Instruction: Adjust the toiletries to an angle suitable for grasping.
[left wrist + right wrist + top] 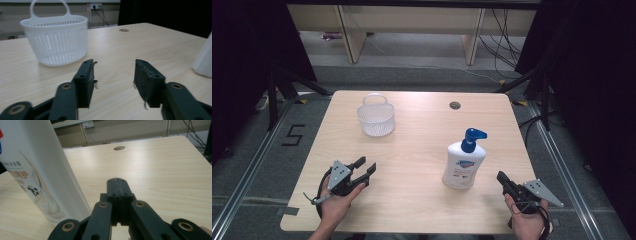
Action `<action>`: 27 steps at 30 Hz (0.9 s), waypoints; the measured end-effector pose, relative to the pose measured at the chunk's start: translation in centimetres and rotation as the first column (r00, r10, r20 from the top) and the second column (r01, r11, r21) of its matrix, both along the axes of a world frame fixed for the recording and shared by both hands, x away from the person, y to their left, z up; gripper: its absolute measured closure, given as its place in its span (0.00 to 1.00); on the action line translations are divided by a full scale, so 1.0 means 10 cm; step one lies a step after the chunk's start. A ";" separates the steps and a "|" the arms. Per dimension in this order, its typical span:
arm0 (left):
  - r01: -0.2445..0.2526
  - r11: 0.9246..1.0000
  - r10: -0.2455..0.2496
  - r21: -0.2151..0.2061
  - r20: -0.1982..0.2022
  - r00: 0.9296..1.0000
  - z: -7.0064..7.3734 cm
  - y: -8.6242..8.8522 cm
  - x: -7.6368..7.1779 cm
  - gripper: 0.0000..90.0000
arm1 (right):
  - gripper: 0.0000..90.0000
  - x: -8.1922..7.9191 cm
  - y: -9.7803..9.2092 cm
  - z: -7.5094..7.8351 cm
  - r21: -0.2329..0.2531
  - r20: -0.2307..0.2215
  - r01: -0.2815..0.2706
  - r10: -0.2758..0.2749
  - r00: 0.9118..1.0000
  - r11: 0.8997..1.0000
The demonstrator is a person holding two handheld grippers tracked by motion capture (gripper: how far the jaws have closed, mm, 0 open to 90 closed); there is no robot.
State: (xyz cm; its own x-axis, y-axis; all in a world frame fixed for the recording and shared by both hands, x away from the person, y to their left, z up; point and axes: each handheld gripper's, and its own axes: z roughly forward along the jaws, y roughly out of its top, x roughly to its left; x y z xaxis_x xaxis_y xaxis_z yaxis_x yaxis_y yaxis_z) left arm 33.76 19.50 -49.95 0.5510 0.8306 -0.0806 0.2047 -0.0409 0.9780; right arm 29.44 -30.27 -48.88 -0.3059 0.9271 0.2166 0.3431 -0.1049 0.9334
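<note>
The bottle (464,162) stands upright on the tabletop (422,150), right of centre, blue pump on top. The right gripper (503,178) is held just beside the bottle's base, not touching it; its jaws are closed with nothing between them. The left gripper (366,166) is held near the front left edge, jaws apart and empty, pointing toward the basket (376,116). The basket stands at the rear left, well apart from the bottle.

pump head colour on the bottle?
Blue pump on white bottle; clearest in the high view.
</note>
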 end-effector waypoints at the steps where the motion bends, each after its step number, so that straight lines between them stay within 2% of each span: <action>1: 0.026 1.000 -0.026 -0.009 0.014 1.000 0.02 -0.03 0.00 0.62 | 1.00 -0.01 0.00 0.02 -0.029 -0.003 -0.001 0.001 1.000 1.000; 2: 0.031 1.000 -0.031 -0.001 0.012 0.999 0.04 -0.06 -0.02 0.63 | 1.00 -0.04 0.03 0.04 -0.044 -0.009 0.005 -0.006 1.000 0.999; 3: 0.035 0.999 -0.035 0.002 0.016 0.999 0.05 -0.07 -0.03 0.64 | 1.00 -0.05 0.08 0.04 -0.033 0.026 -0.018 0.019 0.999 0.999; 4: 0.034 0.999 -0.034 0.003 0.018 0.999 0.05 -0.08 -0.03 0.64 | 1.00 -0.09 0.12 0.08 -0.052 0.018 -0.045 0.046 0.999 0.998; 5: 0.034 0.999 -0.034 0.006 0.016 0.999 0.05 -0.08 -0.04 0.64 | 1.00 -0.11 0.17 0.09 -0.086 0.050 -0.059 0.064 0.997 0.995; 6: 0.036 0.999 -0.036 0.005 0.017 0.999 0.04 -0.08 -0.04 0.64 | 1.00 -0.17 0.24 0.12 -0.082 0.024 -0.091 0.093 0.995 0.992; 7: 0.037 0.999 -0.037 -0.003 0.019 0.999 0.02 -0.08 -0.03 0.64 | 1.00 -0.20 0.31 0.14 -0.089 0.024 -0.112 0.115 0.993 0.990; 8: 0.026 1.000 -0.026 0.014 0.009 1.000 0.03 -0.06 -0.04 0.64 | 1.00 -0.24 0.39 0.15 -0.075 0.016 -0.137 0.138 0.990 0.988; 9: 0.023 1.000 -0.023 0.007 0.006 1.000 0.02 -0.05 -0.03 0.64 | 1.00 -0.25 0.45 0.16 -0.106 0.037 -0.156 0.160 0.986 0.982; 10: 0.019 1.000 -0.019 0.009 0.005 1.000 0.01 -0.04 -0.03 0.64 | 1.00 -0.28 0.53 0.18 -0.114 0.030 -0.167 0.172 0.985 0.979; 11: 0.017 1.000 -0.017 0.013 0.006 1.000 0.01 -0.03 -0.02 0.64 | 1.00 -0.28 0.61 0.19 -0.130 0.050 -0.188 0.195 0.979 0.974; 12: 0.015 1.000 -0.015 0.012 0.004 1.000 0.01 -0.03 -0.02 0.64 | 1.00 -0.29 0.70 0.22 -0.146 0.047 -0.199 0.208 0.977 0.969; 13: 0.013 1.000 -0.013 0.011 0.002 1.000 0.00 -0.02 -0.02 0.64 | 1.00 -0.30 0.80 0.24 -0.142 0.045 -0.201 0.209 0.977 0.969; 14: 0.011 1.000 -0.011 0.010 0.001 1.000 0.00 -0.02 -0.02 0.64 | 1.00 -0.29 0.87 0.27 -0.172 0.055 -0.216 0.228 0.972 0.961; 15: 0.011 1.000 -0.011 0.009 0.001 1.000 -0.01 -0.02 -0.02 0.63 | 1.00 -0.28 0.94 0.29 -0.194 0.075 -0.202 0.219 0.973 0.960; 16: 0.011 1.000 -0.011 0.009 0.001 1.000 -0.01 -0.02 -0.02 0.63 | 1.00 -0.28 0.94 0.29 -0.194 0.075 -0.202 0.219 0.973 0.960; 17: 0.010 1.000 -0.010 0.009 0.001 1.000 -0.01 -0.01 -0.02 0.63 | 1.00 -0.25 1.06 0.35 -0.231 0.081 -0.187 0.211 0.974 0.955; 18: 0.010 1.000 -0.010 0.009 0.001 1.000 -0.01 -0.01 -0.02 0.63 | 1.00 -0.25 1.06 0.35 -0.231 0.081 -0.187 0.211 0.974 0.955; 19: 0.011 1.000 -0.011 0.010 0.004 1.000 -0.01 -0.01 -0.02 0.63 | 1.00 -0.19 1.15 0.37 -0.264 0.111 -0.167 0.202 0.973 0.950; 21: 0.012 1.000 -0.012 0.009 0.005 1.000 -0.01 -0.01 -0.02 0.63 | 1.00 -0.16 1.21 0.37 -0.263 0.095 -0.149 0.179 0.979 0.953; 22: 0.012 1.000 -0.012 0.009 0.005 1.000 -0.01 -0.01 -0.02 0.63 | 1.00 -0.14 1.21 0.37 -0.275 0.106 -0.153 0.187 0.977 0.949; 23: 0.016 1.000 -0.016 0.001 0.006 1.000 -0.02 -0.02 -0.02 0.63 | 1.00 -0.13 1.22 0.37 -0.276 0.098 -0.144 0.177 0.979 0.950; 27: 0.021 1.000 -0.021 0.015 -0.001 1.000 -0.03 -0.03 -0.02 0.63 | 1.00 -0.07 1.25 0.35 -0.280 0.093 -0.127 0.159 0.983 0.952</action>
State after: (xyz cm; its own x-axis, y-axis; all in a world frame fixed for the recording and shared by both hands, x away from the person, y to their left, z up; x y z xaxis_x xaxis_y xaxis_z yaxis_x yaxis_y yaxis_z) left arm 33.59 19.22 -50.22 0.5684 0.8199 -0.0686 0.2044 -0.0599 0.9771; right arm 28.77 -17.72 -45.40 -0.4474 0.8907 -0.0811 0.2264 0.2005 0.9532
